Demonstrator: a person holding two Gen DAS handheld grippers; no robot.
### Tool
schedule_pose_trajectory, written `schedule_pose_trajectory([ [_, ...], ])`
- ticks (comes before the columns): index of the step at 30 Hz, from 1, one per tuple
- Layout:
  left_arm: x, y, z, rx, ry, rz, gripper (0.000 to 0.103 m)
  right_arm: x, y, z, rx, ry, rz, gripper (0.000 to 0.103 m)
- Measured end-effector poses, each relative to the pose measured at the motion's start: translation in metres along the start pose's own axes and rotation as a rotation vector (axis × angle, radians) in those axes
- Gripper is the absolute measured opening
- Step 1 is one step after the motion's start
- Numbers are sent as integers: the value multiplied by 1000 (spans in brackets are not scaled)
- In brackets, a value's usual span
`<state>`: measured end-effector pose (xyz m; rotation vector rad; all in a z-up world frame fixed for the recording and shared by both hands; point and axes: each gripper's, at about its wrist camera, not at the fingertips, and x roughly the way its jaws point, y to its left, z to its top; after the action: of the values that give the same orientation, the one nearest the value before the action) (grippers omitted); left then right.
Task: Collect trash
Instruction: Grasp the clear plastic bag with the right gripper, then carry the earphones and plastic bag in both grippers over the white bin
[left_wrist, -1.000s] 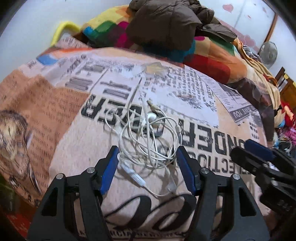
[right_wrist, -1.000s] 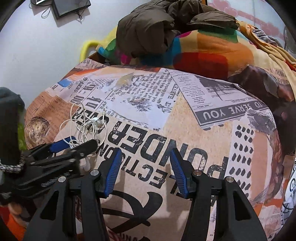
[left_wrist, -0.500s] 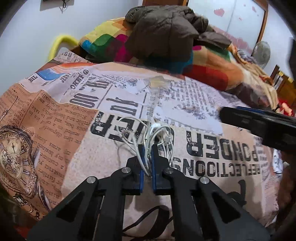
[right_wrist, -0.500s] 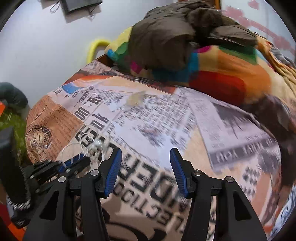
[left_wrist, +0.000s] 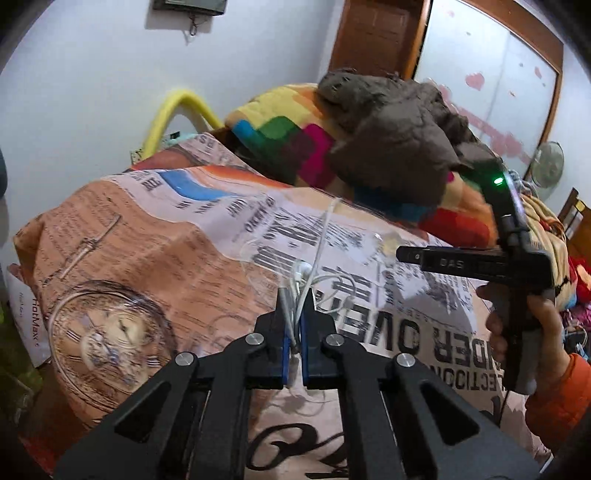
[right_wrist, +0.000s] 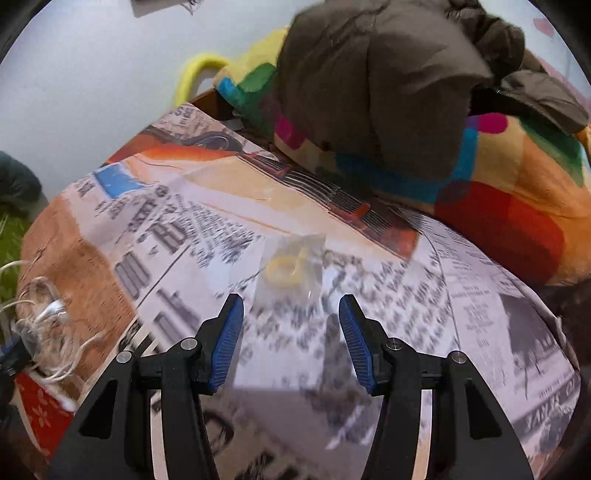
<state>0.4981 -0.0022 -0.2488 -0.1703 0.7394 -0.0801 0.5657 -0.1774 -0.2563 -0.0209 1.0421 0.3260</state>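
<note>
Left gripper (left_wrist: 294, 334) pinches earphone cable (left_wrist: 301, 284), its tail hidden.

The clear wrapper (right_wrist: 291, 269) looks blurry — its yellow inside is hard to make out. The white cords (right_wrist: 44, 325) run off the left edge.

Matt printed cloth bedspread (right_wrist: 369, 229); glossy clear plastic wrapper (right_wrist: 291, 269); smooth white plastic earphone cable (left_wrist: 314, 258); puffy matt jacket (left_wrist: 399, 140)

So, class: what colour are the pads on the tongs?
Blue pads on black arms, clearest in the right wrist view.
</note>
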Motion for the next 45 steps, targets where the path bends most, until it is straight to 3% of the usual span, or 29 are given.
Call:
schedule_pose_trajectory([
  [5, 3, 7, -1, 5, -2, 5, 3, 13, 0, 11, 32, -1, 18, 50],
  [12, 5, 2, -6, 12, 7, -5, 3, 20, 25, 5, -142, -15, -145, 40],
  [16, 2, 6, -6, -19, 23, -26, 3, 15, 23, 4, -129, -11, -166, 17],
  [18, -2, 7, -5, -19, 24, -23, 3, 13, 21, 5, -106, 7, -132, 9],
  [23, -23, 11, -7, 3, 21, 5, 3, -7, 31, -7, -142, 13, -127, 9],
  [30, -66, 21, -12, 29, 12, 47, 3, -66, 41, -31, -101, -23, 3, 9],
  [45, -192, 73, -41, -34, -20, 113, 3, -212, 159, -91, -247, -154, 190, 9],
])
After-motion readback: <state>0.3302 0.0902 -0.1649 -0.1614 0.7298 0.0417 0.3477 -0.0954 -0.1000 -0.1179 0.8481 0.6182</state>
